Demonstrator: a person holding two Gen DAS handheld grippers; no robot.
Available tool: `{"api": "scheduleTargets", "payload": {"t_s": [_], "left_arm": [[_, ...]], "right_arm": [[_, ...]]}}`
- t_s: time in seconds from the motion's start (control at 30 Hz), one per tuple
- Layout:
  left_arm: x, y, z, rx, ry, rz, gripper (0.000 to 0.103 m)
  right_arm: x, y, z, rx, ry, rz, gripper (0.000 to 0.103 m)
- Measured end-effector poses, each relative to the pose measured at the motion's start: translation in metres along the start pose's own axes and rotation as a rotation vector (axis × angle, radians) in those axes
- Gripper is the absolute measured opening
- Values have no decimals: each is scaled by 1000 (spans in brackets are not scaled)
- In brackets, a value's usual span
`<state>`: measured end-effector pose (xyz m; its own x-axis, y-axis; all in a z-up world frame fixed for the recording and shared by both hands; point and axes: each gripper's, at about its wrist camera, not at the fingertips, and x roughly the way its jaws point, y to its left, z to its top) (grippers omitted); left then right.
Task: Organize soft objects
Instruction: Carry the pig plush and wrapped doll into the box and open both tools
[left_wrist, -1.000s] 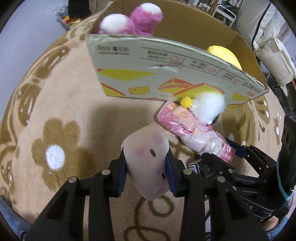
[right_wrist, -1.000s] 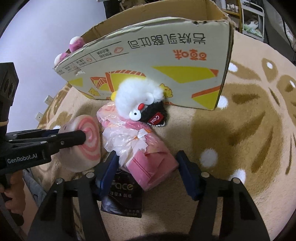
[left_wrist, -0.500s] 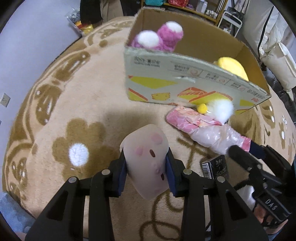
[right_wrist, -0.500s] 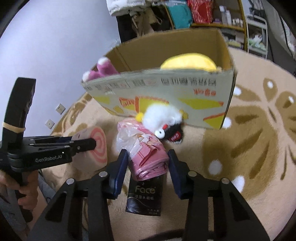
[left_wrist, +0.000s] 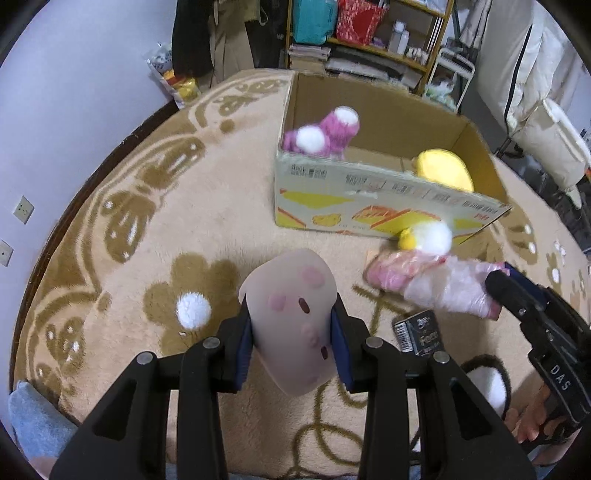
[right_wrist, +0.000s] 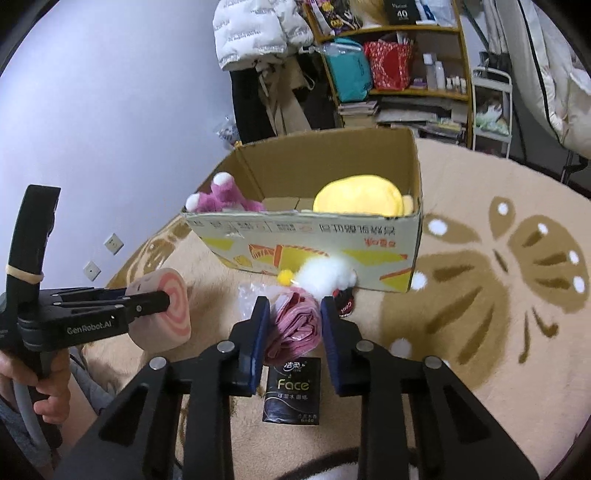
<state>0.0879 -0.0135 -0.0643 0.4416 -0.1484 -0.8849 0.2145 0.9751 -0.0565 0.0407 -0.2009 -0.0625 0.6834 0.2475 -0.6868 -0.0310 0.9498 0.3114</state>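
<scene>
The roll (right_wrist: 162, 308) is pale pink with a darker pink and white spiral on its end and rosy spots on its side. The bag (right_wrist: 295, 325) is pink under clear film. The plush (right_wrist: 327, 275) beside it is white with a yellow pompom. The box (right_wrist: 306, 240) is brown cardboard, its front printed in yellow and orange with red lettering. Inside it, one toy (right_wrist: 221, 197) is magenta with white tips and the cushion (right_wrist: 358, 195) is yellow. The rug (right_wrist: 480, 295) is beige with brown flowers and white dots. The pack (right_wrist: 293, 391) is black with pale lettering. Both grippers are black with blue pads (right_wrist: 258, 325).

Fluffy pile rug (left_wrist: 155, 258), matt cardboard box (left_wrist: 369, 199)
</scene>
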Motion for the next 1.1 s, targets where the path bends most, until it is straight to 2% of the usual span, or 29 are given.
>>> {"api": "scheduleTargets", "payload": {"t_s": [0.23,0.63,0.8,0.97,1.1], "left_arm": [[-25,-6,8,6,-73,-15,35],[-46,0,22,-2,-131,-34,35],[-65,1,39,12,-191,29,34],[-78,-2,63,43,-251,33,34],[-82,-6,83,75,-297,24,34]], "right_arm": [[-16,12,11,-46,-38,-5,18],[-51,16,41,-60,-136,-6,16],[-83,22,65,-84,-222,-8,16],[-99,27,91,-123,-290,-22,16],[-91,27,113,-155,-295,-45,16]]}}
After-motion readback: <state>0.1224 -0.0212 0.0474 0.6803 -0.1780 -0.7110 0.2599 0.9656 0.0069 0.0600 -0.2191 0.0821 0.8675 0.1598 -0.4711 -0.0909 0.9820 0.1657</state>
